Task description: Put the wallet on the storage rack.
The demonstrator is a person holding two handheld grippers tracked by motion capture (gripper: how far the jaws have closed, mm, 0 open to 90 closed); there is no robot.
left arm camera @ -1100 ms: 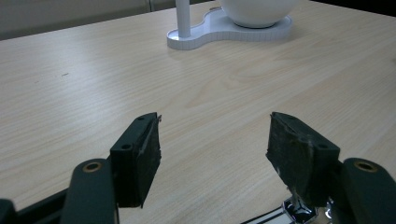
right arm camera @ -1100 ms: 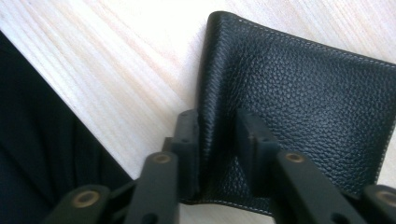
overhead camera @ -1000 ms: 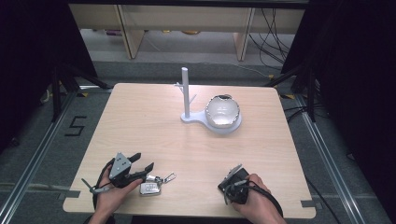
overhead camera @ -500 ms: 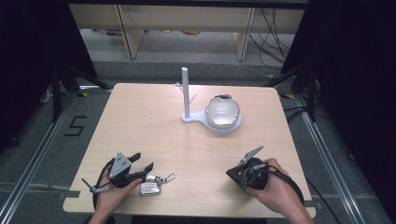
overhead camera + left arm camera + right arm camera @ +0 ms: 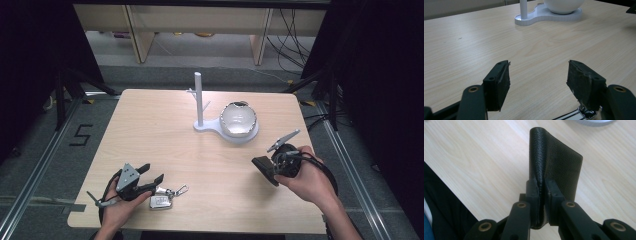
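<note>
Bright table, dark surroundings, sharp focus

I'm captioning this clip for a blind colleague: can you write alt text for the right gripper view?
The right gripper has its two black jaws shut on the edge of a black leather wallet, which stands up from the jaws, clear of the light wooden table. At the top edge is part of a white stand base.
</note>
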